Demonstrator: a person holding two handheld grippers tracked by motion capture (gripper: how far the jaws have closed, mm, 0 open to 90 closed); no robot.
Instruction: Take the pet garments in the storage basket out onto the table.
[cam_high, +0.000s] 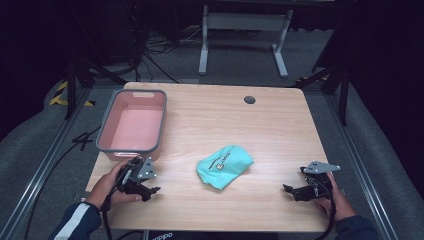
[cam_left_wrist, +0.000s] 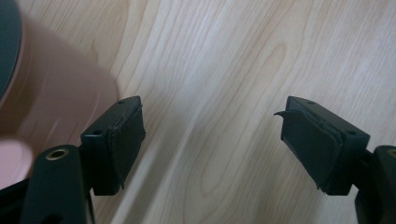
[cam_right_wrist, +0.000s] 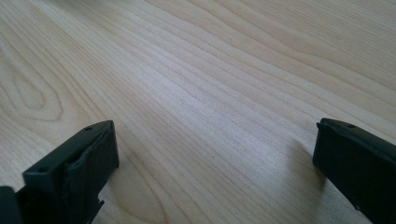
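L tool (cam_high: 150, 191) is lying low by pink bin (cam_high: 132, 121), jaws gaping wide, nothing btwn. R tool (cam_high: 291, 191) is resting near table (cam_high: 280, 130) edge, pointing at teal cloth (cam_high: 224, 165), jaws wide, empty.

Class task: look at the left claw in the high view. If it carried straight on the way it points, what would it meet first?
The left claw points right and slightly down, so probably the bare table first; the teal cloth lies farther along. Depth is unclear.

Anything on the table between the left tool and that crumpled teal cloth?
Nothing: in the high view only bare light wooden tabletop separates the left tool from the crumpled teal cloth. The pink plastic bin sits off that line.
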